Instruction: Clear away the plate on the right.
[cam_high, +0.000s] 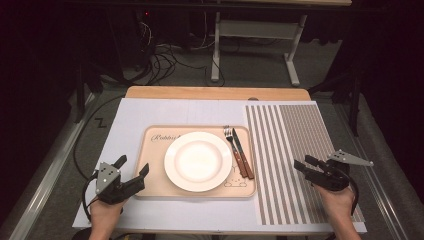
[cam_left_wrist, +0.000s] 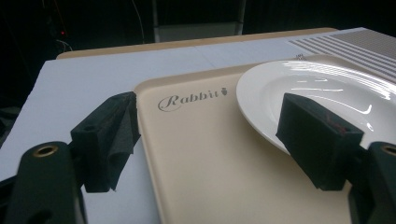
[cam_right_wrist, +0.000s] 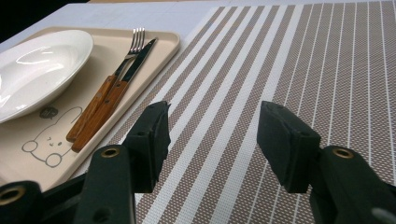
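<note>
A beige tray (cam_high: 150, 150) printed with a rabbit lies in the middle of the table. On it stand a white plate (cam_high: 198, 161), a fork (cam_high: 233, 148) and a knife (cam_high: 243, 154) with wooden handles, side by side to the plate's right. My left gripper (cam_high: 134, 166) is open at the tray's near left corner; one jaw hangs over the tray (cam_left_wrist: 196, 154) by the plate (cam_left_wrist: 327, 93), the other over the white board. My right gripper (cam_high: 305, 165) is open over the striped placemat (cam_high: 295, 150), nothing between its jaws (cam_right_wrist: 212, 135). The fork (cam_right_wrist: 122, 65) and knife (cam_right_wrist: 116, 88) lie to its left.
A white board (cam_high: 140, 112) covers the wooden table, whose far edge (cam_high: 215, 93) shows beyond it. Cables and the legs of another table stand on the floor behind. The placemat (cam_right_wrist: 299, 60) stretches bare ahead of the right gripper.
</note>
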